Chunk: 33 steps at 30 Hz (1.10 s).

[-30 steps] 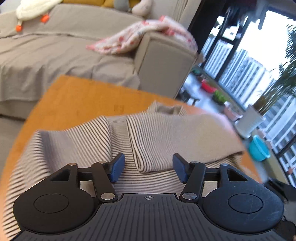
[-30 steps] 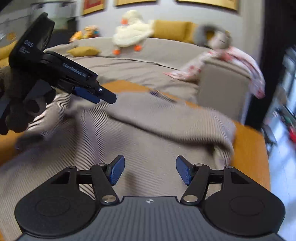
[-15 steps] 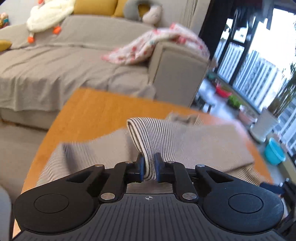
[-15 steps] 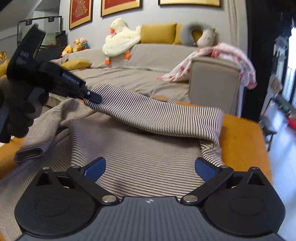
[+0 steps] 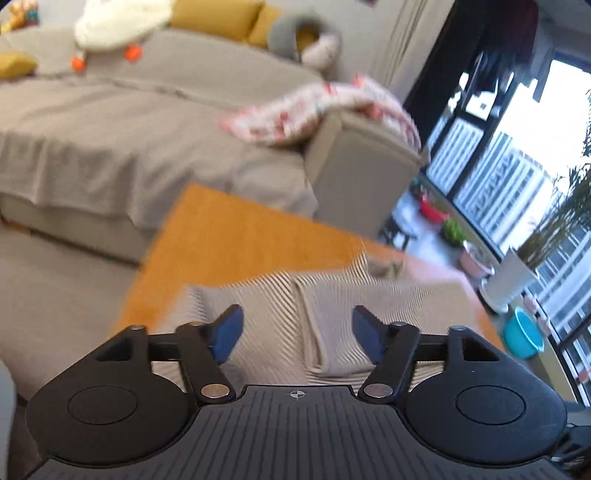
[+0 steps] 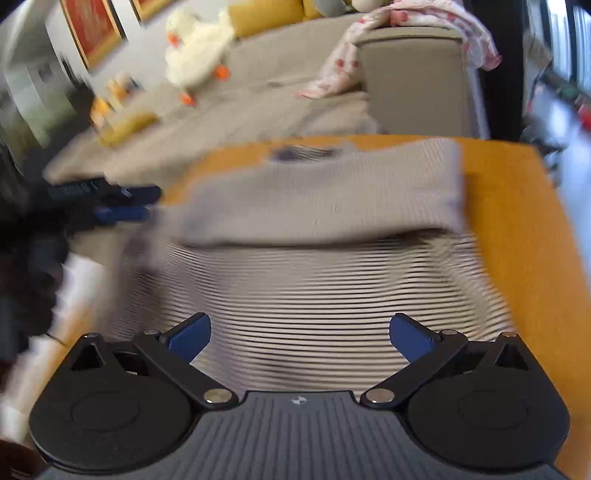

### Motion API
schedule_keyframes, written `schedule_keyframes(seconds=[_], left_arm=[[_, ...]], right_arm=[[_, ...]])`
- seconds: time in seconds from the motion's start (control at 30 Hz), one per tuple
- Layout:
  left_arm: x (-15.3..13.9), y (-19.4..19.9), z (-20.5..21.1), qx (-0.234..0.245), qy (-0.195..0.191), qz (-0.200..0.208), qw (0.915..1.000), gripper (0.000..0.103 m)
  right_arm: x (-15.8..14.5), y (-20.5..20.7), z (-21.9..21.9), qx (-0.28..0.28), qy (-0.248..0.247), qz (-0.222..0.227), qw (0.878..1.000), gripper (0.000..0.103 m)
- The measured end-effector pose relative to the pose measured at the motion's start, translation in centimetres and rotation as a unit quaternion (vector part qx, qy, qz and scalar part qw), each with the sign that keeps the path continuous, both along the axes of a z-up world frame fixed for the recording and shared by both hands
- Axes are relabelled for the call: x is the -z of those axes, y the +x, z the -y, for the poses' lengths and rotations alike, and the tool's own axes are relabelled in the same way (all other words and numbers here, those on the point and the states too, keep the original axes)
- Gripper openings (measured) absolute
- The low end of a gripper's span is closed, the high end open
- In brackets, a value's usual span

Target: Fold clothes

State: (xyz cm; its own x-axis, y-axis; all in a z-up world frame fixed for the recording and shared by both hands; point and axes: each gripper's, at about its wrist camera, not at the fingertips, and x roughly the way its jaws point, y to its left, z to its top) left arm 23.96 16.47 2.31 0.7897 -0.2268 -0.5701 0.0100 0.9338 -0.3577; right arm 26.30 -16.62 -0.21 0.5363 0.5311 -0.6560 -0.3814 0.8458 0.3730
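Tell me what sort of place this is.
Most likely a home living room: a grey-covered sofa with yellow cushions, a plush duck on it, framed pictures on the wall.

A beige knit garment with thin dark stripes (image 6: 314,288) lies on the orange desk (image 6: 517,206), its far part folded back over itself.

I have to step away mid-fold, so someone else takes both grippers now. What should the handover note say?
Left gripper: open, its jaws have just been opening, nothing between them.
Right gripper: wide open, empty, above the cloth.
Grey-and-white striped garment: on the orange wooden table, one flap folded across the far part.
Done: first fold laid.
Left: likely fold the rest and square it.
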Motion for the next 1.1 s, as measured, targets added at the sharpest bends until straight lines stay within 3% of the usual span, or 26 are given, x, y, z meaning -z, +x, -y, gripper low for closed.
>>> schedule_keyframes(seconds=[0.03, 0.1, 0.17, 0.2, 0.23, 0.33, 0.43, 0.5, 0.53, 0.57, 0.63, 0.77, 0.9, 0.97, 1.1], left_arm=[[-0.6, -0.7, -0.8, -0.006, 0.002, 0.010, 0.9999, 0.082], [-1.5, -1.8, -2.0, -0.018, 0.005, 0.021, 0.9996, 0.084], [-2.0, -2.7, -2.8, -0.028, 0.001, 0.028, 0.9992, 0.086], [-2.1, -3.1, -3.1, -0.030, -0.003, 0.030, 0.9991, 0.087], [-2.3, -3.6, -3.4, -0.032, -0.007, 0.032, 0.9989, 0.089], [-2.7, -4.7, -3.9, -0.032, -0.013, 0.039, 0.9987, 0.092], [-3.0, -5.7, -4.6, -0.032, -0.012, 0.049, 0.9982, 0.095], [-3.2, -6.0, -4.9, -0.038, -0.017, 0.056, 0.9976, 0.095], [-3.3, -6.0, -5.1, -0.044, -0.023, 0.060, 0.9970, 0.095], [-3.4, -6.0, -5.3, -0.051, -0.028, 0.066, 0.9961, 0.095], [-3.8, -6.1, -5.7, -0.060, -0.039, 0.076, 0.9946, 0.095], [-4.5, -5.8, -6.3, -0.067, -0.048, 0.087, 0.9928, 0.097], [-4.1, -4.4, -5.5, -0.057, -0.056, 0.075, 0.9939, 0.098], [-3.4, -3.5, -4.3, -0.042, -0.055, 0.063, 0.9956, 0.098], [-2.1, -1.7, -1.2, 0.004, -0.044, 0.042, 0.9981, 0.098]], right_arm=[[-0.5, -0.6, -0.6, -0.009, 0.026, -0.008, 1.000, 0.103], [-0.8, -1.4, -2.2, -0.035, 0.085, -0.050, 0.995, 0.093], [-0.1, -1.6, -4.2, -0.063, 0.142, -0.123, 0.980, 0.054], [0.6, -1.3, -5.5, -0.069, 0.159, -0.162, 0.972, 0.047], [1.1, -1.1, -6.6, -0.068, 0.167, -0.190, 0.965, 0.044], [2.4, -0.4, -9.3, -0.040, 0.145, -0.207, 0.967, 0.044], [1.9, -0.3, -11.4, -0.041, 0.102, -0.168, 0.980, 0.041], [1.3, -0.4, -13.0, -0.058, 0.071, -0.119, 0.989, 0.034], [1.0, -0.3, -13.8, -0.072, 0.053, -0.089, 0.992, 0.017], [0.7, -0.2, -14.5, -0.081, 0.035, -0.064, 0.994, 0.010], [-0.8, 0.4, -15.3, -0.097, 0.019, -0.020, 0.995, 0.009], [-7.4, 2.0, -13.7, -0.103, 0.000, 0.135, 0.986, 0.008], [-13.0, 5.4, -9.4, -0.060, -0.045, 0.242, 0.967, 0.008], [-14.0, 7.0, -7.0, -0.034, -0.075, 0.268, 0.960, 0.008], [-12.9, 9.7, -1.7, 0.018, -0.104, 0.253, 0.962, 0.008]])
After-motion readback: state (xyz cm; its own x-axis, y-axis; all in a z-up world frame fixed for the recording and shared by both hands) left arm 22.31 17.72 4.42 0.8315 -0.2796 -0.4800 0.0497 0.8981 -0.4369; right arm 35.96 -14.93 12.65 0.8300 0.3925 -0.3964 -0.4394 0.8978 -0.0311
